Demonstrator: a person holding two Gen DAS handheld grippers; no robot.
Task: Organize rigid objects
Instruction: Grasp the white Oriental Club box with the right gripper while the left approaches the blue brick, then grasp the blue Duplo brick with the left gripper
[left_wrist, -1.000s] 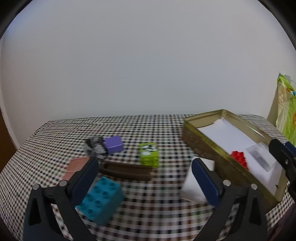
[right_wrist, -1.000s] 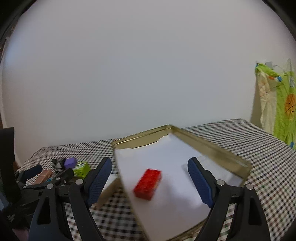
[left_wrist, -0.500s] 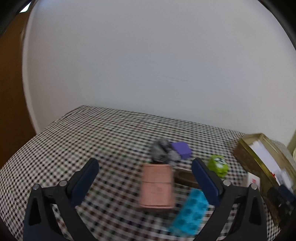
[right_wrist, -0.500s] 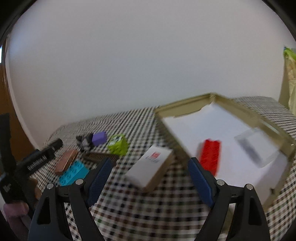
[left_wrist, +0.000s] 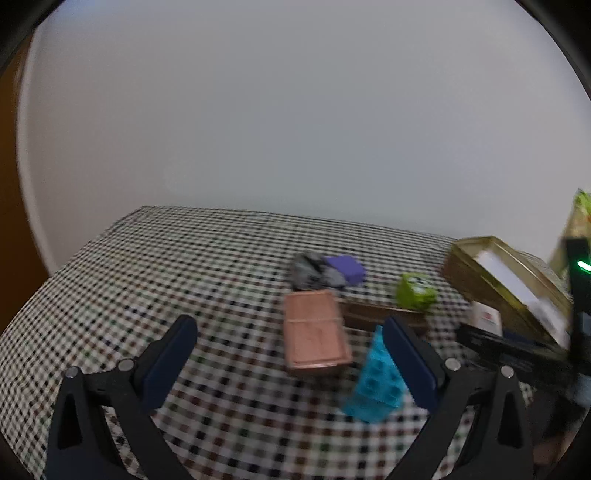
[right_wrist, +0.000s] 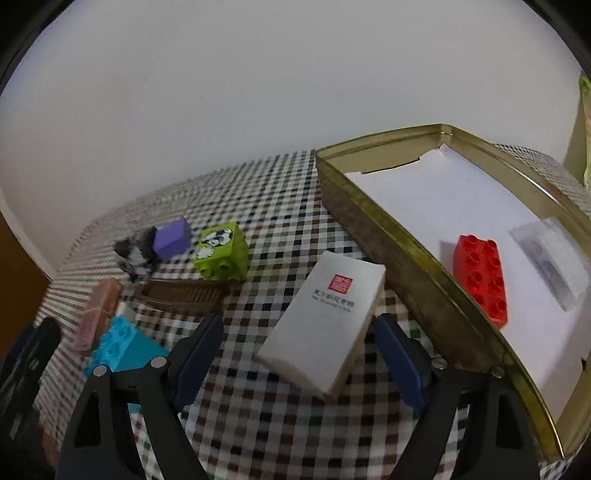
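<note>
Glossy white carton (right_wrist: 327, 325), studded red brick (right_wrist: 482, 275)

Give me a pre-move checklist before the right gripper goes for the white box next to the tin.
1. Right gripper open and empty: ok.
2. White box lined up between the jaws: ok, though it lies at a slant to them.
3. Box free of the gold tin: cannot tell, their edges look very close.
4. Room in the tin: ok, only a red brick and a clear case on the white liner.
5. Left gripper out of the way: ok, open over the pink box.
</note>
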